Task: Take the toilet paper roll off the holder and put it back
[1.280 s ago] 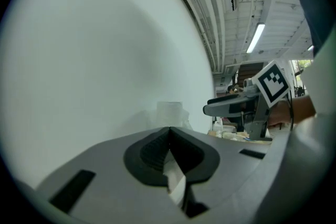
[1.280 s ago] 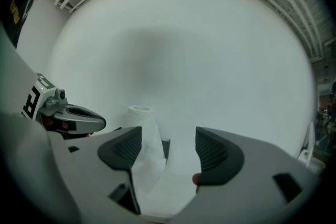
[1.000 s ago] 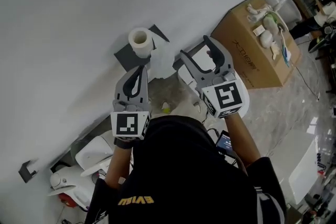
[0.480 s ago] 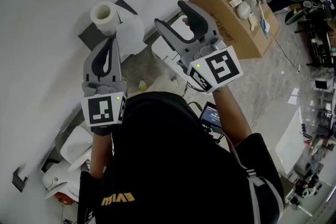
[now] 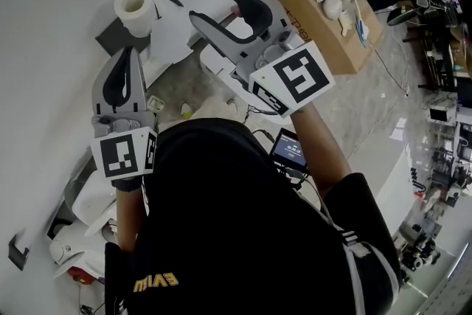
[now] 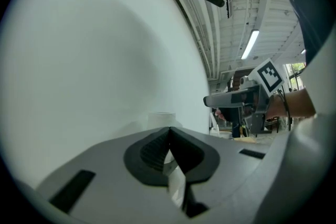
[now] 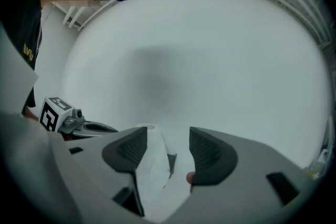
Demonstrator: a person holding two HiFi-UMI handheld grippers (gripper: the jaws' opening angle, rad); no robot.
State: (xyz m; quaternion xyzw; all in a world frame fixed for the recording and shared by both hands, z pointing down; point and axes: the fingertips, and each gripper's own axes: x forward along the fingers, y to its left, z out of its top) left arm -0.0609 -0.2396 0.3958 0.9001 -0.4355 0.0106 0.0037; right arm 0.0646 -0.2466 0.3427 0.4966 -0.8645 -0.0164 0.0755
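Observation:
A white toilet paper roll (image 5: 135,9) sits on a dark holder (image 5: 118,33) fixed to the white wall, with a loose sheet (image 5: 171,33) hanging down from it. My left gripper (image 5: 127,55) is just below the roll, its jaws shut with nothing held. In the left gripper view the roll (image 6: 160,119) shows just beyond the shut tips. My right gripper (image 5: 212,2) is to the right of the roll, apart from it, and its jaws are closing with nothing pressed between them. In the right gripper view the roll (image 7: 149,155) lies ahead, seen through the gap.
A cardboard box (image 5: 324,4) with small items on top stands on the floor to the right. A white toilet (image 5: 88,210) is at lower left by the wall. A small screen (image 5: 287,151) hangs at the person's chest.
Both grippers have come nearer to the roll, the right one swinging left toward it with its jaws narrower. The roll stays on the holder.

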